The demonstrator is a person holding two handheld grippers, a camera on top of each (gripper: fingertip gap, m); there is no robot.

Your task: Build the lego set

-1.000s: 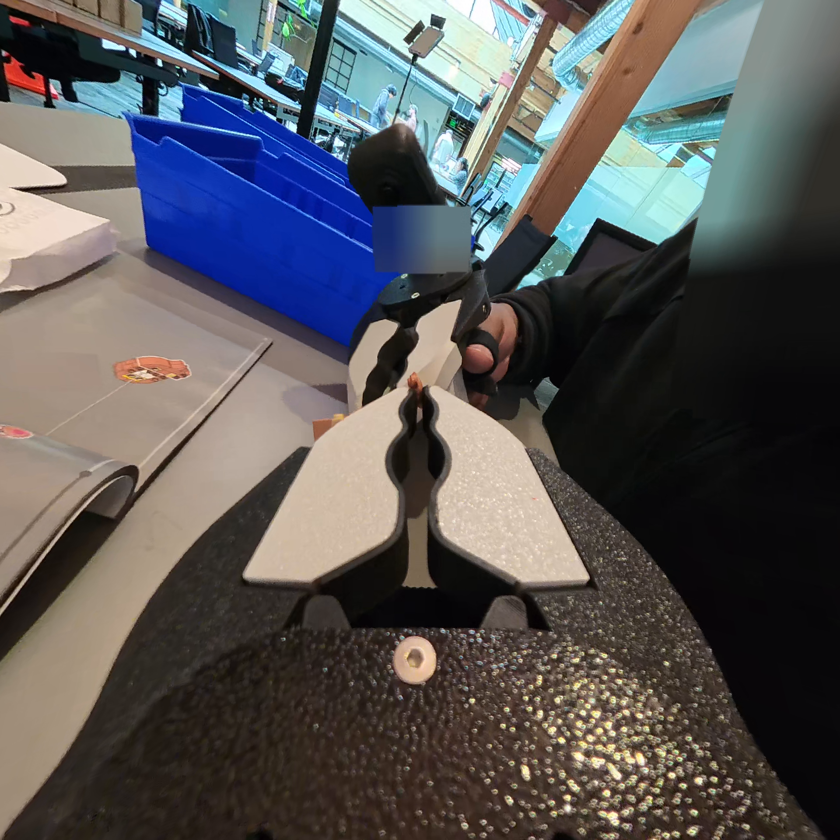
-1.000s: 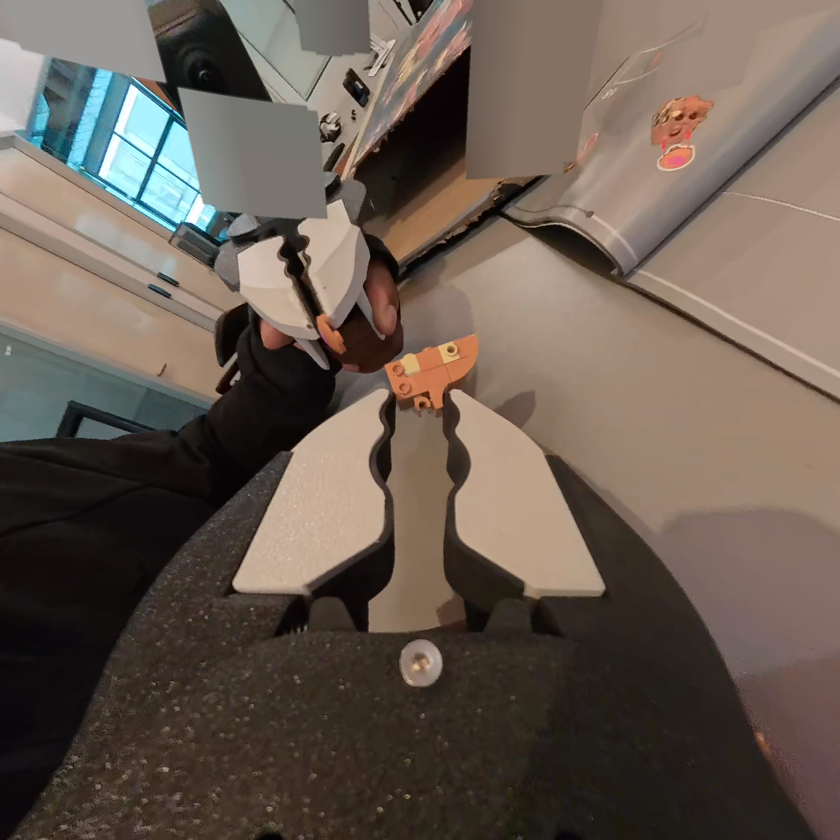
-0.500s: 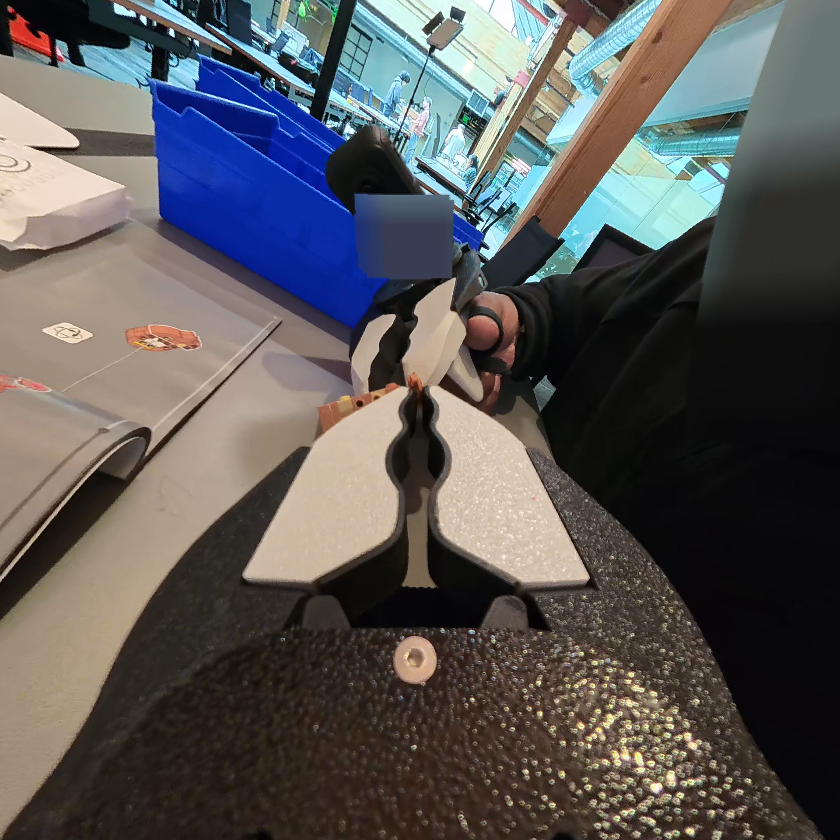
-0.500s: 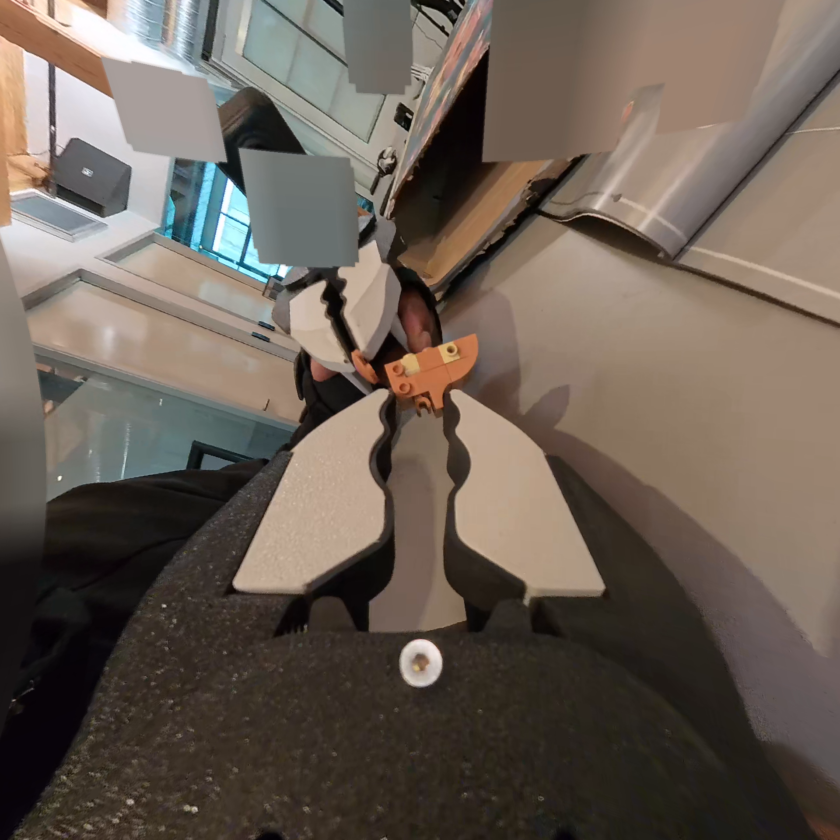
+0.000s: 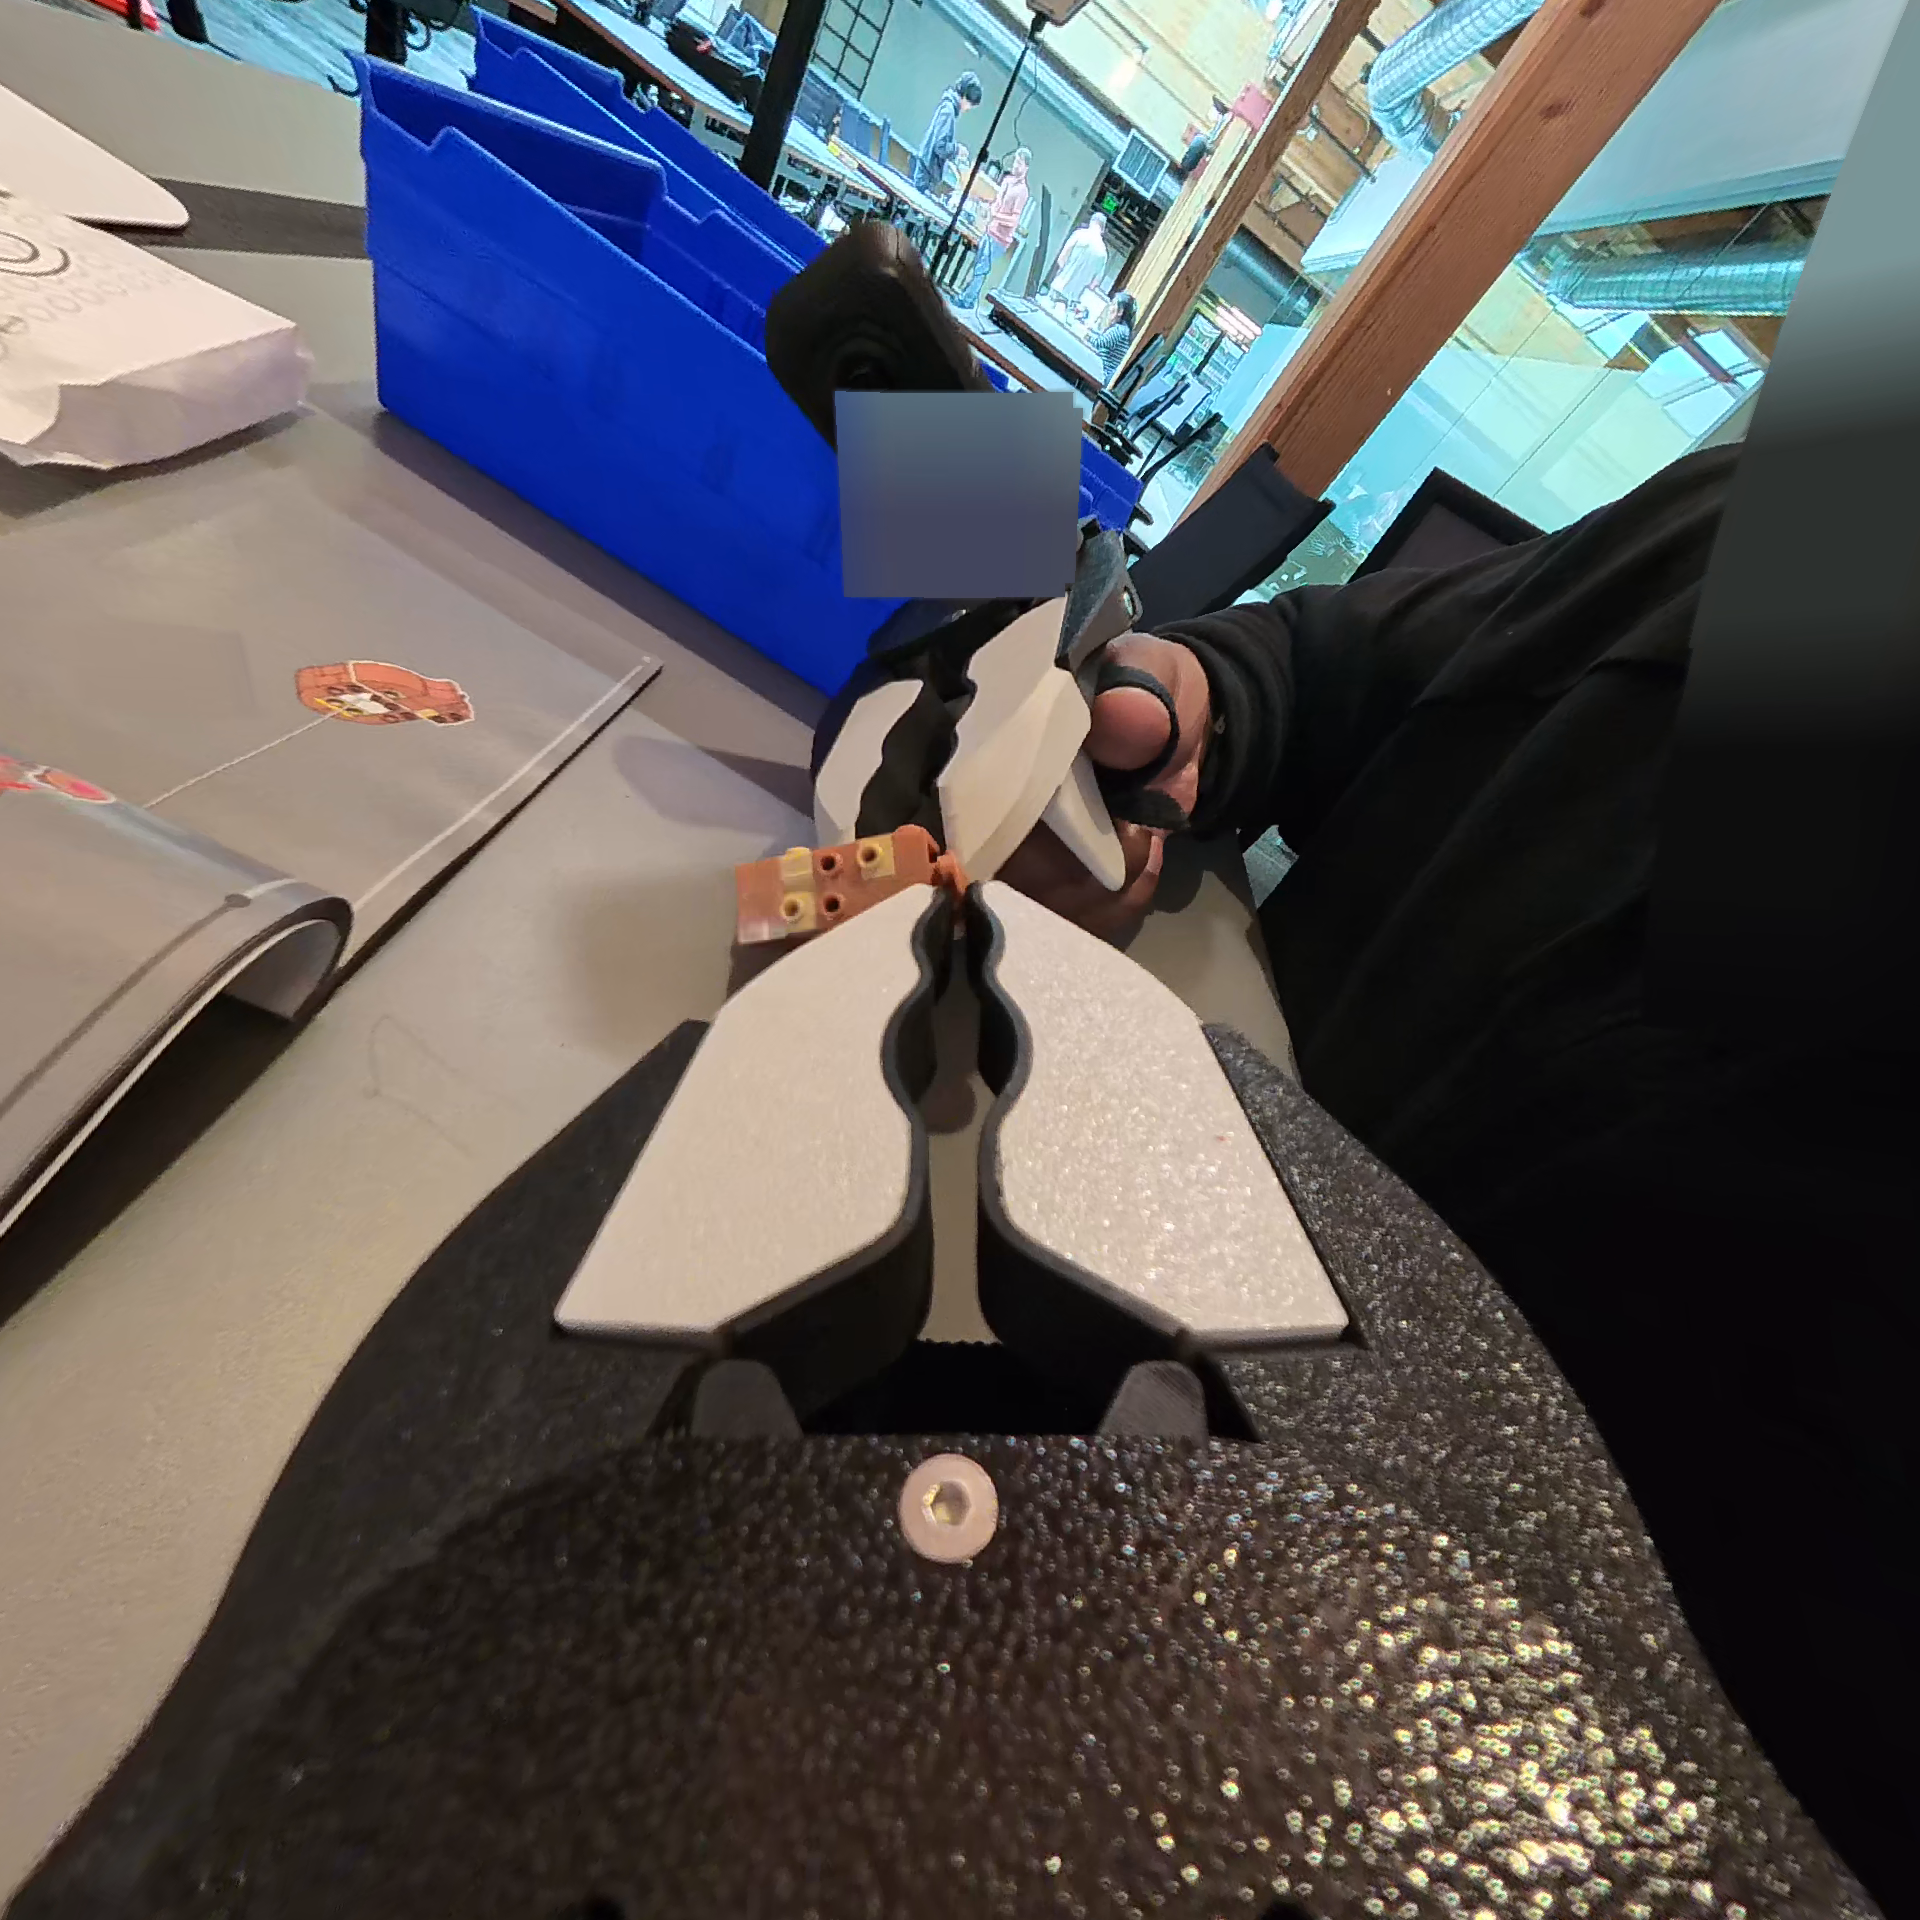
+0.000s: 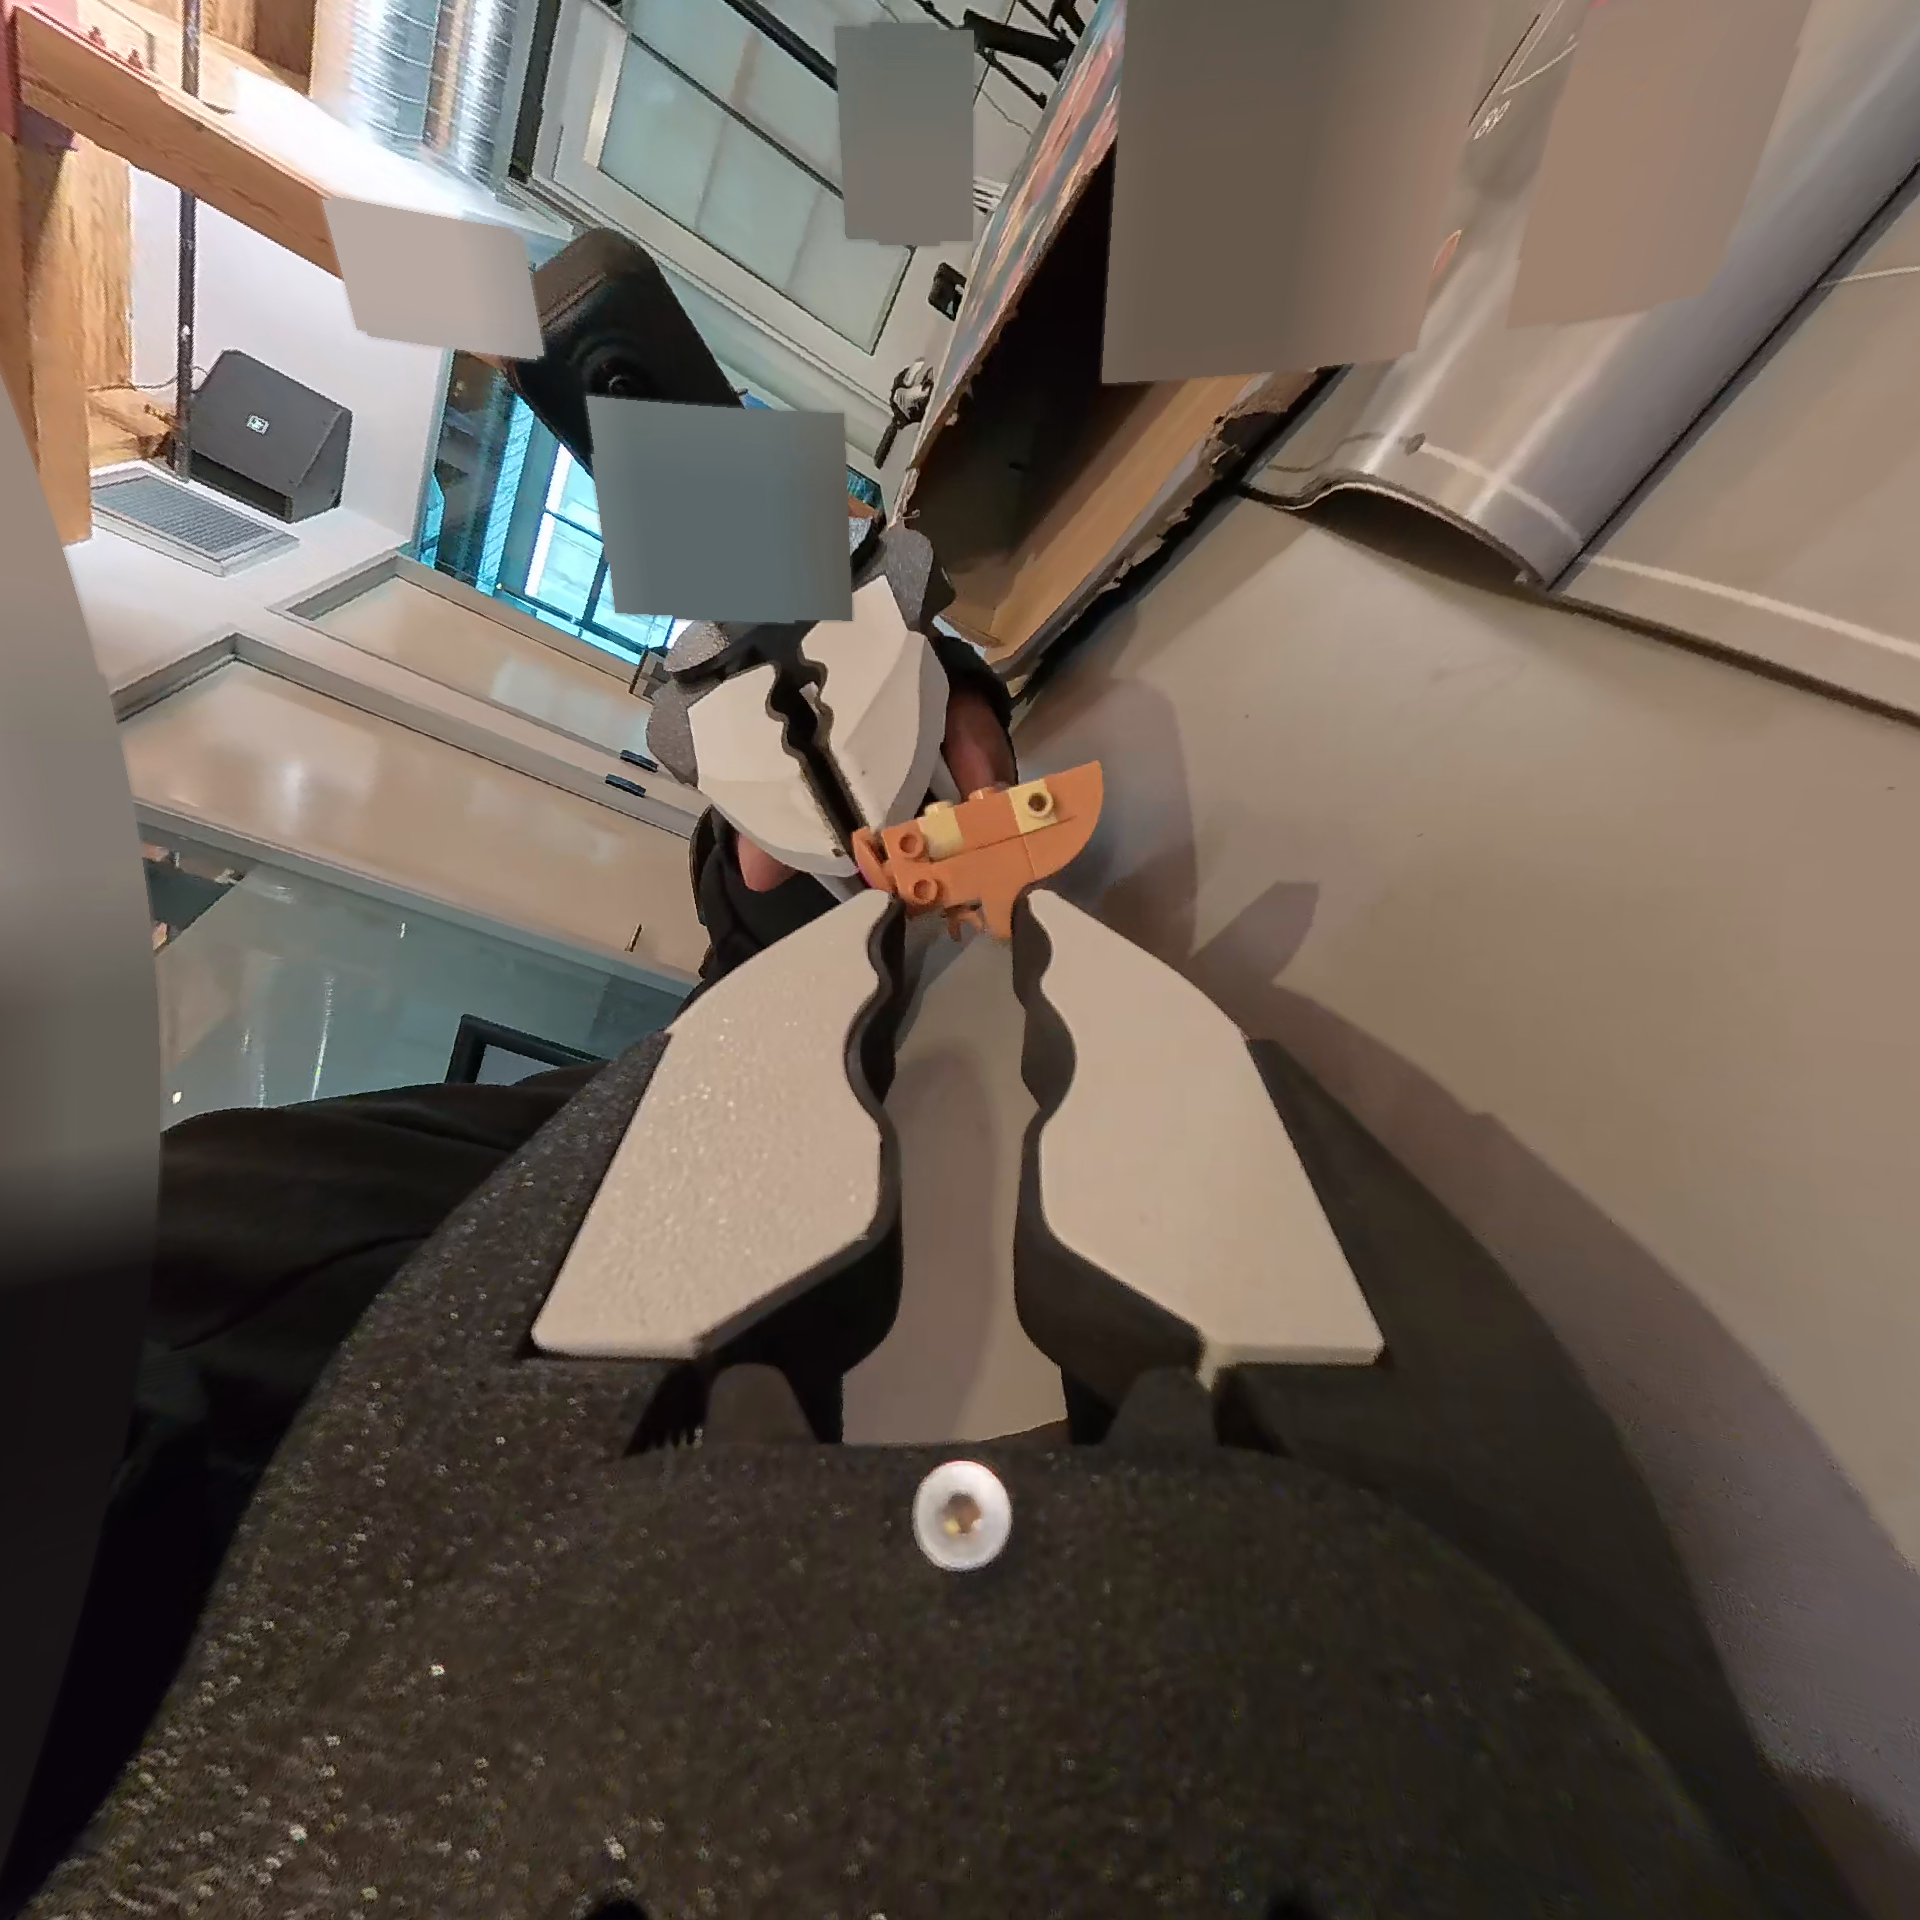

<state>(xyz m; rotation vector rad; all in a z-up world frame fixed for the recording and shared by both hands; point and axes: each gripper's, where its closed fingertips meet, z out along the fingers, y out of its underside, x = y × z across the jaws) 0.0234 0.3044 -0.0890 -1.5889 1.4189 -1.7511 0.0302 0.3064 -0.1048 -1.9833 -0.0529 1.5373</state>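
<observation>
Here: left hand-held gripper (image 5: 954, 906) clenched on small orange piece (image 5: 948, 871) | right hand-held gripper (image 6: 956, 914) tilted, grasping orange brick assembly (image 6: 987, 842)

— On the grey tabletop (image 5: 436, 1081)?
— Blue plastic bins (image 5: 582, 343), an open instruction booklet (image 5: 260, 748), a white paper bag (image 5: 114, 343); behind them, a timber post (image 5: 1455, 239)

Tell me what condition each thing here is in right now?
Left gripper: shut on a small orange brick piece.
Right gripper: clamped on an orange-and-cream toy brick assembly.
Blue plastic bin: upright on the table.
Grey instruction booklet: lying open.
</observation>
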